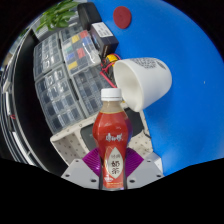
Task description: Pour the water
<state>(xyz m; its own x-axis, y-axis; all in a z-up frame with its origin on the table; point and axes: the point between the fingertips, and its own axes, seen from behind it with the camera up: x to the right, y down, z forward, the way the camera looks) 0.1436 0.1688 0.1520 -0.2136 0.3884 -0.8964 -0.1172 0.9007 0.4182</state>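
Gripping a small bottle [112, 138] of red drink, the claw [112, 168] has both fingers pressed against the bottle's lower body, one purple pad [92, 160] showing at either side of the label. The bottle stands upright between the fingers, white cap uppermost (label printed red and white, text too small to read). Just beyond the bottle, touching or nearly touching its cap, a white paper cup [143, 80] lies tilted, its open mouth turned toward the bottle. Beside the bottle, on the side away from the cup's base, stands a clear plastic drawer organiser [68, 75]. Beyond the cup spreads the blue counter [185, 100], and farther past the cup a small red disc [122, 16] rests on it.
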